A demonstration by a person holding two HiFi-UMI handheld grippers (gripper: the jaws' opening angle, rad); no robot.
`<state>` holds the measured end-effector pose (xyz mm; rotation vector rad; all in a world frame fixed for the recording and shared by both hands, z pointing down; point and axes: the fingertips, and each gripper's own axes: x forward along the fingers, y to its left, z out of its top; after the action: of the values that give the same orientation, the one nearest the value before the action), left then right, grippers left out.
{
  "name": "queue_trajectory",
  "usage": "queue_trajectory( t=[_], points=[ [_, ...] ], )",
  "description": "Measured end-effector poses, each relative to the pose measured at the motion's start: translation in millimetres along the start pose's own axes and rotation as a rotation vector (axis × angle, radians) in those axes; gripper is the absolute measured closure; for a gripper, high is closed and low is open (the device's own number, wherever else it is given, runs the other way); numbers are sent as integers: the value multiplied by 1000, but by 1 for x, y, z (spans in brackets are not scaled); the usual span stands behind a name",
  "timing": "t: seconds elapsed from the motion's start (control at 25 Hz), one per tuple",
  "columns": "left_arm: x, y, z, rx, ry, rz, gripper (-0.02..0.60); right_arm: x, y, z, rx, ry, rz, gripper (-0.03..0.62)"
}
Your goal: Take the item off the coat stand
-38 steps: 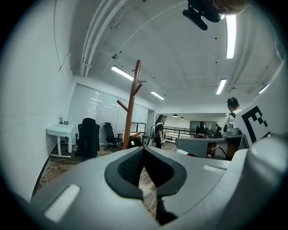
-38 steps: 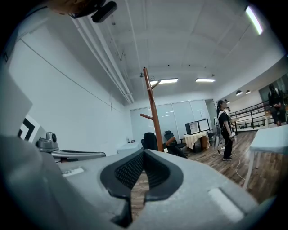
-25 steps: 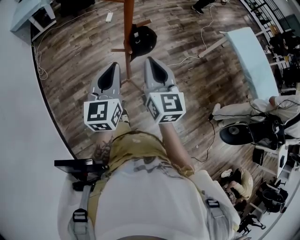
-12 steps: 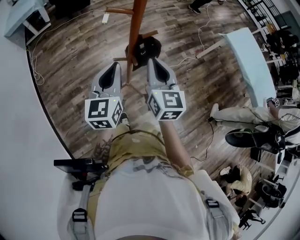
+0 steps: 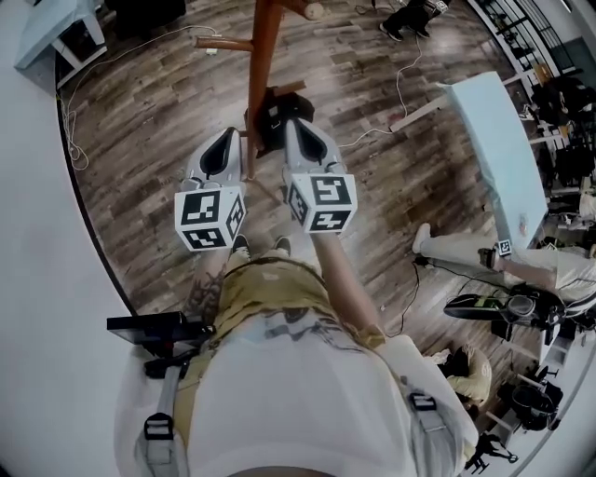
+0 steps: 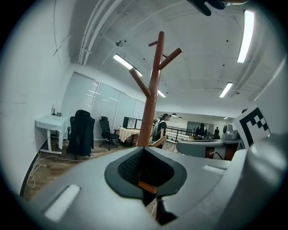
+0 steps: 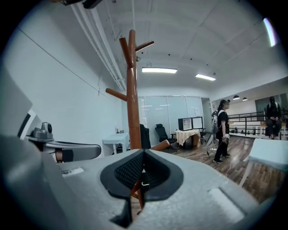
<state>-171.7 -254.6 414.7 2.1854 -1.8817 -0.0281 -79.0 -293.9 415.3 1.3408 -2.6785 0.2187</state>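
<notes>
A brown wooden coat stand (image 5: 260, 65) rises from the wood floor straight ahead. A black item (image 5: 268, 118), perhaps a cap, hangs low on it by a peg. My left gripper (image 5: 226, 140) is shut and empty, its tip just left of the pole. Shut and empty as well, my right gripper (image 5: 297, 128) has its tip right beside the black item; I cannot tell if they touch. The left gripper view shows the stand (image 6: 154, 90) just beyond the shut left gripper (image 6: 144, 151). In the right gripper view the stand (image 7: 131, 94) stands behind the shut right gripper (image 7: 144, 153).
A pale blue table (image 5: 498, 140) stands to the right, with cables (image 5: 400, 74) on the floor near it. A white wall (image 5: 47, 233) curves along the left. A person's feet (image 5: 405, 14) show at the far end. Equipment (image 5: 503, 307) and bags lie at lower right.
Both grippers have come nearer to the coat stand. The black item, formerly well beyond the tips, now sits right at the right gripper's tip. Both stay shut.
</notes>
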Motion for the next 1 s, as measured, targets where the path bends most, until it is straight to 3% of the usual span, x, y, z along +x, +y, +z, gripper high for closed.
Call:
queue_trajectory(
  t=[0.28, 0.48, 0.8, 1.0],
  points=[
    [15, 6, 3, 11, 16, 33, 580, 22, -7, -6, -17, 30, 39, 594],
    [17, 12, 4, 12, 27, 49, 580, 33, -15, -17, -43, 73, 17, 592],
    [20, 14, 3, 13, 49, 60, 580, 56, -20, -33, -120, 179, 58, 482],
    [20, 17, 1, 10, 58, 65, 580, 70, -18, -46, -191, 245, 93, 492]
  ],
)
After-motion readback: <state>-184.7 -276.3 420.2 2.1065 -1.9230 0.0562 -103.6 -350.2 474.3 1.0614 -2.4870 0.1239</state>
